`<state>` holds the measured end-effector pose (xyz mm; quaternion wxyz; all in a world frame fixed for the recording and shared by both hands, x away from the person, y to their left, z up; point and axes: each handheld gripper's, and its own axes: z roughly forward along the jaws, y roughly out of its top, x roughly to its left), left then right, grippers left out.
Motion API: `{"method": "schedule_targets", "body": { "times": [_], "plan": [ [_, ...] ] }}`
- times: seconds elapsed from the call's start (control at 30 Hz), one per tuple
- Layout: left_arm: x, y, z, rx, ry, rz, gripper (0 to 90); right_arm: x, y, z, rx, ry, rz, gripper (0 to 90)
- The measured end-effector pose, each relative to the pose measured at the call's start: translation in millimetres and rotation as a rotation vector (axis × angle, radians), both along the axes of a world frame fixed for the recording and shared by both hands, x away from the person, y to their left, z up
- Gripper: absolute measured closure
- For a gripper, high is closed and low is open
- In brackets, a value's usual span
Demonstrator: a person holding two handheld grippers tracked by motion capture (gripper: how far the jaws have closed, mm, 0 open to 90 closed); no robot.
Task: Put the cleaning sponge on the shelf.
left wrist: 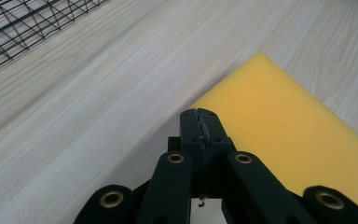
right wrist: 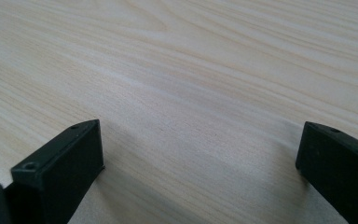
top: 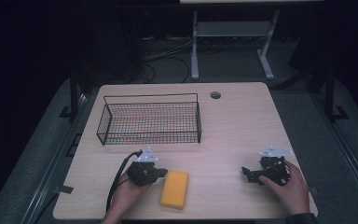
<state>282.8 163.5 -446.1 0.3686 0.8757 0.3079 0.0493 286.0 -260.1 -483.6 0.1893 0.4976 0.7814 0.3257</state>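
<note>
A yellow sponge (top: 175, 188) lies flat on the wooden table (top: 233, 126) near its front edge. My left gripper (top: 164, 172) rests just left of it, jaws pressed together with nothing between them. In the left gripper view the shut tips (left wrist: 200, 122) sit at the sponge's (left wrist: 284, 126) near edge, above or against it. My right gripper (top: 245, 173) rests on the table at the front right, held by a hand. In the right gripper view its gripper (right wrist: 200, 154) is open, the jaws wide apart over bare wood.
A black wire basket (top: 150, 119) stands behind the left gripper, toward the table's back left; its mesh corner (left wrist: 23, 28) appears in the left gripper view. A cable hole (top: 215, 95) is near the back edge. A white desk frame (top: 233, 42) stands on the floor beyond.
</note>
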Motion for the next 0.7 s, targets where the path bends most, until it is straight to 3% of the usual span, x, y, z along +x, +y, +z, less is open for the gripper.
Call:
{"method": "schedule_targets", "body": {
  "times": [0.43, 0.7],
  "plan": [
    [7.1, -21.2, 0.2, -0.001, -0.009, -0.031, 89.6, 0.0, 0.0, 0.0, 0.0, 0.0, 0.0, 0.0],
    [-4.5, -21.4, 17.9, -0.025, -0.026, -0.043, 89.6, 0.0, 0.0, 0.0, 0.0, 0.0, 0.0, 0.0]
  ]
}}
